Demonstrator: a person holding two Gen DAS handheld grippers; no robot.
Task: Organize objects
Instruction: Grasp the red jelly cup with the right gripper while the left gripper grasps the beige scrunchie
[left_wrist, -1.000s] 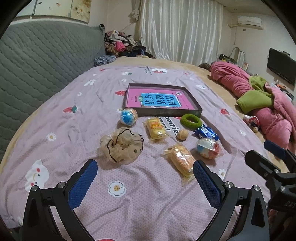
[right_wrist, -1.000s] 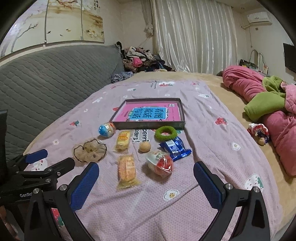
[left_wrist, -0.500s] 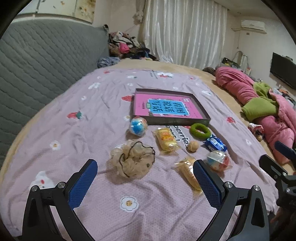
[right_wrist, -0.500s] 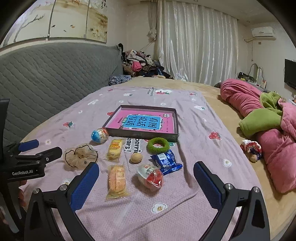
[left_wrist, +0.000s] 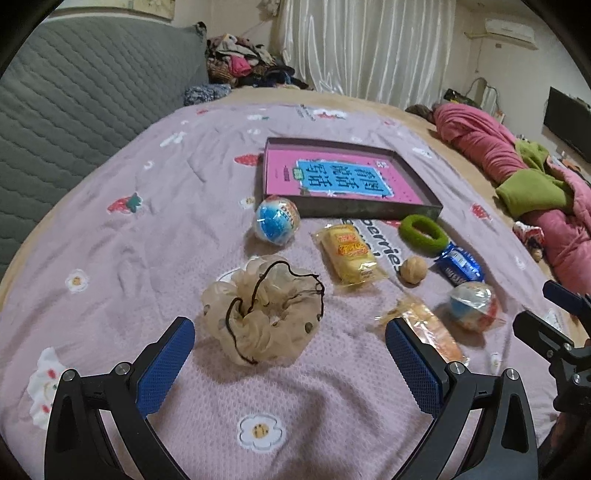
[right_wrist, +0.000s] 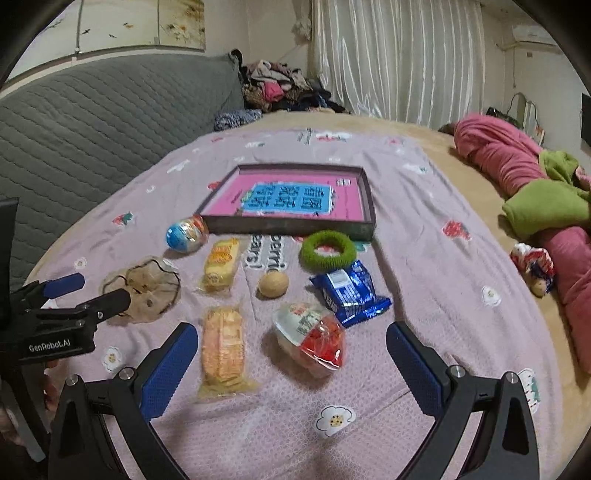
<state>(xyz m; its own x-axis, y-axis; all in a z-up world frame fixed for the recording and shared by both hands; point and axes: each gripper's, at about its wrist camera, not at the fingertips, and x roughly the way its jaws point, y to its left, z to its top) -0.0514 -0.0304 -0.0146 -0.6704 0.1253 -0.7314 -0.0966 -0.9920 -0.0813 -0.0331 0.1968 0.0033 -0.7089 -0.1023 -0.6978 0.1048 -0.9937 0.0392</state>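
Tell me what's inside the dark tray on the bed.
The tray holds only a pink sheet with a blue label, lying flat on its floor. No toys or snacks inside. Whatever lies beneath the sheet is covered.

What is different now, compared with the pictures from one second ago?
Both open grippers moved in closer: the left gripper toward the beige scrunchie, the right gripper toward the red-and-clear egg toy. Nothing was gripped or released. The items and the box stayed in place.

On the bed (right_wrist: 424, 229) before me: tray (right_wrist: 291, 225) farthest, ring (right_wrist: 328, 249) and ball (right_wrist: 273, 283) before it, scrunchie (left_wrist: 264, 314) at left.
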